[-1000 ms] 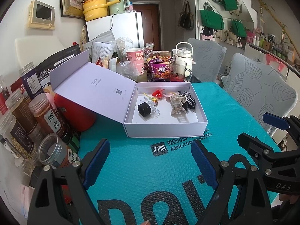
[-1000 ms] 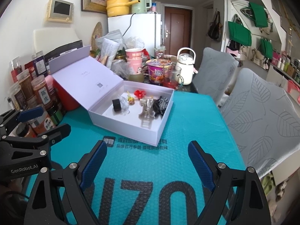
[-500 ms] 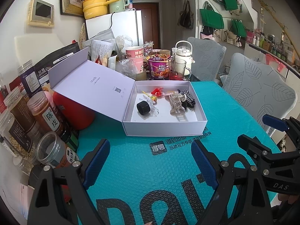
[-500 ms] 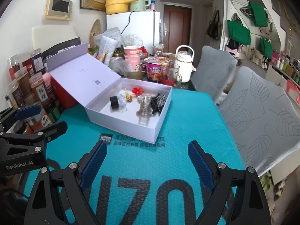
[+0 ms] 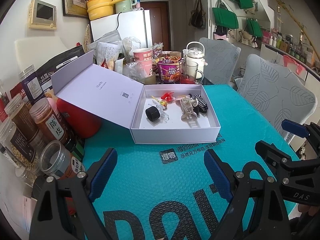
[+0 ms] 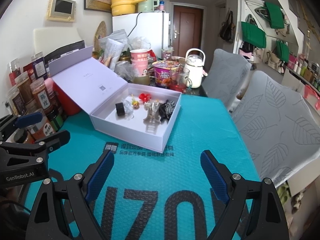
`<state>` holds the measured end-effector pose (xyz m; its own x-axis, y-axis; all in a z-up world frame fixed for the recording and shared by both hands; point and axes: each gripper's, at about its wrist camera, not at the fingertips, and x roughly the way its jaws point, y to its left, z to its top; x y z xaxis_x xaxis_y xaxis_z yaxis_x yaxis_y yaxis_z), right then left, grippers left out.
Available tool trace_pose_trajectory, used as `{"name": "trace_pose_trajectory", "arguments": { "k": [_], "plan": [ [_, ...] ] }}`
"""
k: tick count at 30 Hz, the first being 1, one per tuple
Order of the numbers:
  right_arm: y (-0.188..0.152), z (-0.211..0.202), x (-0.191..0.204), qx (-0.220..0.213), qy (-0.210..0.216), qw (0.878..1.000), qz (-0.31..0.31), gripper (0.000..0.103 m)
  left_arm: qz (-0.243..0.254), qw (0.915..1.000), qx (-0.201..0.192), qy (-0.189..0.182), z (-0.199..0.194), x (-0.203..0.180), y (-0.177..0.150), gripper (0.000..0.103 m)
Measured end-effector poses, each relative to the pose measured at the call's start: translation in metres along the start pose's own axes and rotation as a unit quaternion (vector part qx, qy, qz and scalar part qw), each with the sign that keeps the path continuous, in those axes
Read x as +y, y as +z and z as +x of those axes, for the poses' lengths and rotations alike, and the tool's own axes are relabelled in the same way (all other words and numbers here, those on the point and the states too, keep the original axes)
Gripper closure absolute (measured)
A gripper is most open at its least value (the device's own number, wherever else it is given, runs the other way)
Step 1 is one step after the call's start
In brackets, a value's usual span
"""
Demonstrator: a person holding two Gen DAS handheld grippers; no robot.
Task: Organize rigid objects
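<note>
A pale lilac box stands open on the teal mat, its lid leaning back to the left. Inside lie a black cylinder, a beige hair claw, a black-and-white checked scrunchie, a red bow and small clear wrapped pieces. The box also shows in the right wrist view, with the black cylinder and the claw inside. My left gripper is open and empty, above the mat in front of the box. My right gripper is open and empty, likewise in front of the box.
Several spice jars and a red container crowd the left edge. Cups, a noodle bowl, a glass mug and a white kettle stand behind the box. Two grey chairs stand at the right.
Both grippers have drawn back slightly from the box; it looks a little smaller and farther. Nothing was picked up or released, and the box contents have not moved.
</note>
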<state>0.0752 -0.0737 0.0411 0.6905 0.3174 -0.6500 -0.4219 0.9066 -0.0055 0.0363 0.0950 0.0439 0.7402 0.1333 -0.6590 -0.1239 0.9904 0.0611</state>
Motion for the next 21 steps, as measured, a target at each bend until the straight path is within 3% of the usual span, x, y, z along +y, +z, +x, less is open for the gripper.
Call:
{"name": "trace_pose_trajectory", "arguments": {
  "k": [21],
  "plan": [
    [-0.0001, -0.0009, -0.0020, 0.000, 0.000, 1.000, 0.000, 0.014, 0.000, 1.0000, 0.000, -0.005, -0.0008, 0.0008, -0.0005, 0.014]
  ]
}}
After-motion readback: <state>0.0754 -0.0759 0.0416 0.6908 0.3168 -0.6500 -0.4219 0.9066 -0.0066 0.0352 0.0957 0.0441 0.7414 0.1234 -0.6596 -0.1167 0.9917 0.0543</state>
